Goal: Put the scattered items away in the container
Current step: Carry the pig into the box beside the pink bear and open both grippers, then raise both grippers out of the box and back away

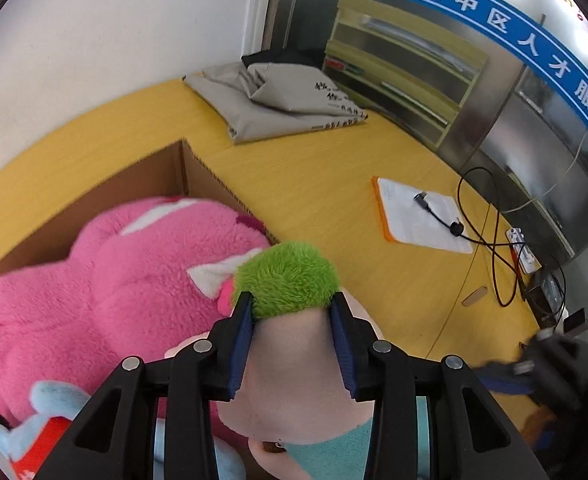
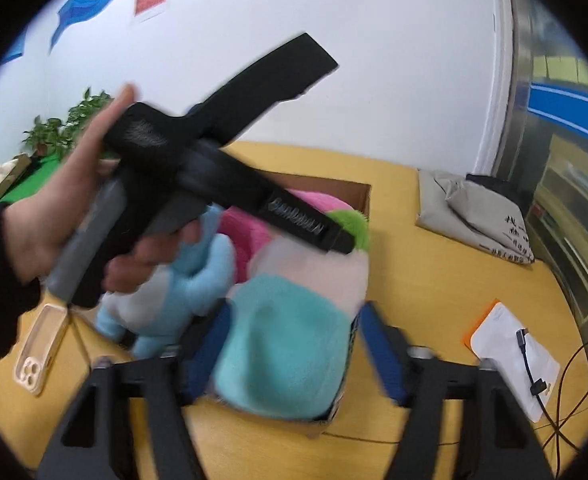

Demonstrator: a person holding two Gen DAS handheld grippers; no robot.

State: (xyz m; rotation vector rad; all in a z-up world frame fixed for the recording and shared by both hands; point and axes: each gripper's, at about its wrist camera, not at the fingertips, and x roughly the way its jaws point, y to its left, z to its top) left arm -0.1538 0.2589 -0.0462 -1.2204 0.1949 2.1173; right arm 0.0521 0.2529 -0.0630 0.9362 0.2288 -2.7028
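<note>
My left gripper [image 1: 292, 308] is shut on the green-haired doll [image 1: 294, 344], pinching its pale head just below the green tuft, over the right edge of the cardboard box [image 1: 198, 168]. A big pink plush [image 1: 106, 280] fills the box, with a light blue plush [image 1: 42, 420] at its near corner. In the right wrist view the doll [image 2: 290, 340] with its teal body sits at the box's near end, held from above by the left gripper [image 2: 333, 238]. My right gripper [image 2: 294, 344] is open, its fingers either side of the doll's teal body without touching.
A folded grey bag [image 1: 286, 100] lies at the table's far side. A white pad with an orange edge [image 1: 417, 216] and black cables [image 1: 493, 248] lie to the right. A phone in a clear case [image 2: 40, 350] lies left of the box.
</note>
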